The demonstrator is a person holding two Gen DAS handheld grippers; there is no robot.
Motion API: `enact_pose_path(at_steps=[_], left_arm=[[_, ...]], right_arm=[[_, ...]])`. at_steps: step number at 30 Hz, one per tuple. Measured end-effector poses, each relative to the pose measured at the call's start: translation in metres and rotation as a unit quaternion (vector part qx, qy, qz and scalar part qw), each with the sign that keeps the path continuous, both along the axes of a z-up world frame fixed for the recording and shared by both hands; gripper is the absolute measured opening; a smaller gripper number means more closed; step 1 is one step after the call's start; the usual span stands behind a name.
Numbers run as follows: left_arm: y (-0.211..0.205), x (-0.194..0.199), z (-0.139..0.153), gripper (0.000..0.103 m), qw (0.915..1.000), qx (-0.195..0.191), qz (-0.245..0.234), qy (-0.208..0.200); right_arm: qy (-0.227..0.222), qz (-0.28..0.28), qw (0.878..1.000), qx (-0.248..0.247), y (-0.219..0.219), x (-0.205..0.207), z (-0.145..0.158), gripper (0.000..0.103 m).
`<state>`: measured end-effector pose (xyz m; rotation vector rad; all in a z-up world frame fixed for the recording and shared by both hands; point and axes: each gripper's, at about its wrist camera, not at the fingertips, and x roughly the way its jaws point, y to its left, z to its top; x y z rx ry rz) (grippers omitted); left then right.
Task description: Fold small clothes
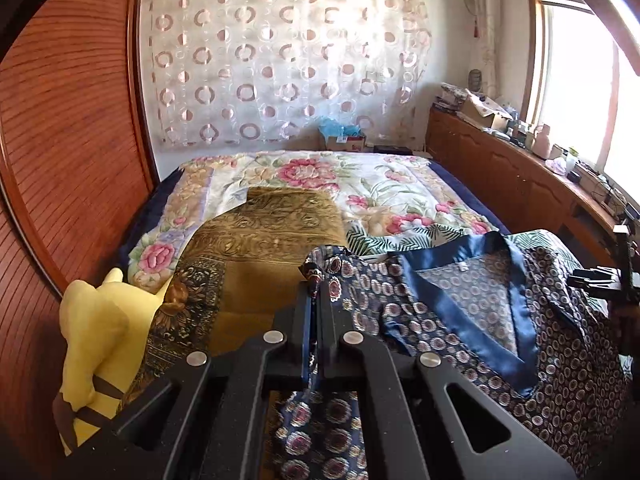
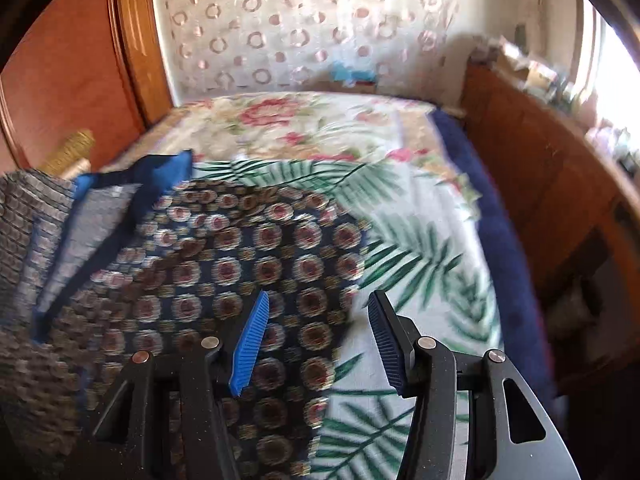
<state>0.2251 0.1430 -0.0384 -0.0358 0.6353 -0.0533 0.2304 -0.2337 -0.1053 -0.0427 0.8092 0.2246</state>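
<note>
A small navy shirt [image 1: 460,304] with a circle print and a shiny blue V collar lies on the bed. My left gripper [image 1: 315,288] is shut on a bunched edge of the shirt at its left side and lifts it a little. In the right wrist view the shirt [image 2: 224,268] lies left of centre, blurred. My right gripper [image 2: 316,308] is open above the shirt's right edge, with its blue pads [image 2: 252,340] wide apart and nothing between them. It also shows at the right edge of the left wrist view [image 1: 600,280].
The bed has a floral quilt [image 1: 320,180] and a palm-leaf sheet [image 2: 420,240]. A golden-brown cloth [image 1: 260,248] lies left of the shirt, and a yellow plush toy [image 1: 96,328] beyond it. A wooden wardrobe [image 1: 60,140] stands left; a cluttered wooden cabinet [image 1: 520,176] stands right.
</note>
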Motion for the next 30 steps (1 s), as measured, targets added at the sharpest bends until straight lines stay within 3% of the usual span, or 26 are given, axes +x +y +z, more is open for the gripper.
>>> enact_pose_path(at_steps=[8, 9, 11, 14, 22, 30], left_arm=[[-0.017, -0.024, 0.006, 0.002, 0.9994, -0.015, -0.028, -0.012], [-0.019, -0.028, 0.007, 0.002, 0.9992, -0.018, -0.031, -0.015], [-0.025, -0.038, 0.009, 0.002, 0.9988, -0.022, -0.038, -0.020], [-0.031, -0.055, 0.010, 0.002, 0.9984, -0.024, -0.045, -0.026], [-0.017, -0.111, 0.011, 0.002, 0.9978, -0.038, -0.031, -0.045], [0.006, -0.173, -0.009, 0.002, 0.9977, -0.047, -0.007, -0.048]], right_arm=[[0.010, 0.006, 0.999, -0.032, 0.004, 0.024, -0.001, 0.051], [0.011, 0.013, 0.999, -0.032, 0.005, 0.026, -0.001, 0.046], [0.013, 0.038, 0.999, -0.021, 0.009, 0.027, 0.000, 0.017], [0.018, 0.076, 0.997, -0.004, 0.017, 0.017, 0.005, 0.004], [-0.086, 0.101, 0.991, 0.025, 0.021, -0.067, 0.052, 0.002], [-0.141, 0.088, 0.985, 0.046, -0.010, -0.172, 0.066, 0.002]])
